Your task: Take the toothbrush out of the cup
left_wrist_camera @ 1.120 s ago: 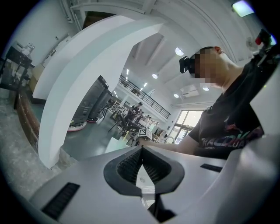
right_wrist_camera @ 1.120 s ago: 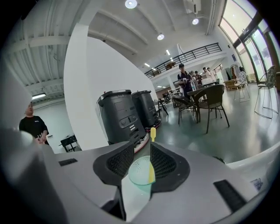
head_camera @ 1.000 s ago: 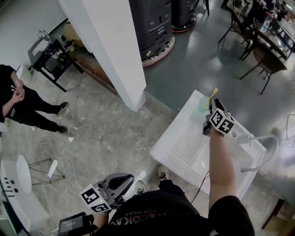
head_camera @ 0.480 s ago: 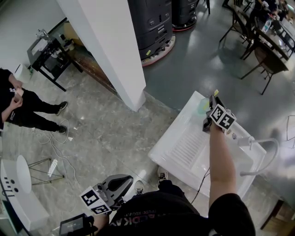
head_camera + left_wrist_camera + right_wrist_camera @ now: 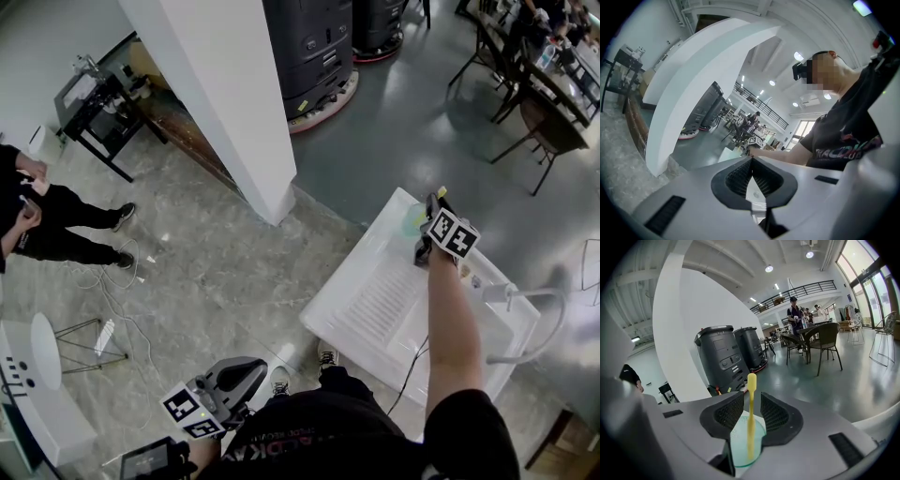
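A yellow toothbrush [image 5: 751,423] stands upright in a pale green translucent cup [image 5: 739,446] on the far corner of a white sink unit [image 5: 361,300]. My right gripper [image 5: 751,398] is open, one jaw on each side of the brush handle, with a small gap on both sides. In the head view the right gripper [image 5: 432,203] is over the cup [image 5: 412,219], and only the toothbrush tip [image 5: 442,191] shows past it. My left gripper [image 5: 246,373] hangs low by the person's body, shut on nothing; its pads [image 5: 740,173] meet at the tip.
A curved faucet [image 5: 539,314] rises at the sink's right end. A white pillar [image 5: 220,112] and grey machines [image 5: 309,47] stand behind. A person [image 5: 42,216] stands at the far left. Chairs and tables [image 5: 534,103] fill the top right.
My right gripper has moved forward around the toothbrush, hiding most of it in the head view. The left gripper has barely shifted. The person at left has moved their arms.
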A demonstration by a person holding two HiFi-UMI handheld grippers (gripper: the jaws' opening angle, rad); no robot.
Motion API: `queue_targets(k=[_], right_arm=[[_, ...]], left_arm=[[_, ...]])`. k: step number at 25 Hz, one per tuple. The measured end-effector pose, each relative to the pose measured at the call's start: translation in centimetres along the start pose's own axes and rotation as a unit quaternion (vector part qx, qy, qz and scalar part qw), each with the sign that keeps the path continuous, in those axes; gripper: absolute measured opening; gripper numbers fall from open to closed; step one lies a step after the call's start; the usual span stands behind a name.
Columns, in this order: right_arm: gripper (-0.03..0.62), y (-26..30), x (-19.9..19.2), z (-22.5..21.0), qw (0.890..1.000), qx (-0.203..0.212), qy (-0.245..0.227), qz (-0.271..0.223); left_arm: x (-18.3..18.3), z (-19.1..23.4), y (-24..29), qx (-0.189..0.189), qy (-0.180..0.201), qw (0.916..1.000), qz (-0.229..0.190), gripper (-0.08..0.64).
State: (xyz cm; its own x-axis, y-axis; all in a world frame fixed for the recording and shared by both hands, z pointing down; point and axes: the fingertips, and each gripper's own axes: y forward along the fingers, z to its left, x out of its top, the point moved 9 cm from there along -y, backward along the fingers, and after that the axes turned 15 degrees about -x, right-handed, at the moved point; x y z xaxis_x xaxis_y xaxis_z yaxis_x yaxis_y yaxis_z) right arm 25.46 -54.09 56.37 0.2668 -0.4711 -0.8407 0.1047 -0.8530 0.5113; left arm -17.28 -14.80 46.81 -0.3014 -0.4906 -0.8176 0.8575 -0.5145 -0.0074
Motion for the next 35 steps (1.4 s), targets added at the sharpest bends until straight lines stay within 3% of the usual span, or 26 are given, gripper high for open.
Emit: queue_targets(k=[10,15,24,35], right_arm=[[0.097,0.4,0.0,0.0,1.000,-0.012,-0.018,0.006],[0.028,0.6,0.2,0.1,0.999,-0.018,-0.027,0.004],[0.017,-0.2,0.6,0.3,0.999,-0.018,-0.030,-0.025],[0.012,-2.5,2.2,0.6,0.996,0.028,-0.025,-0.077]], left_arm=[[0.1,0.0,-0.1,0.007,-0.001,1.0000,-0.003,0.008],[0.3,0.0,0.0,0.009,-0.002,0.9999,-0.003,0.008],[0.4,-0.2,0.0,0.009,0.000,0.9999,-0.005,0.008],[0.1,-0.2,-0.2,-0.004,0.004,1.0000,-0.002,0.008]])
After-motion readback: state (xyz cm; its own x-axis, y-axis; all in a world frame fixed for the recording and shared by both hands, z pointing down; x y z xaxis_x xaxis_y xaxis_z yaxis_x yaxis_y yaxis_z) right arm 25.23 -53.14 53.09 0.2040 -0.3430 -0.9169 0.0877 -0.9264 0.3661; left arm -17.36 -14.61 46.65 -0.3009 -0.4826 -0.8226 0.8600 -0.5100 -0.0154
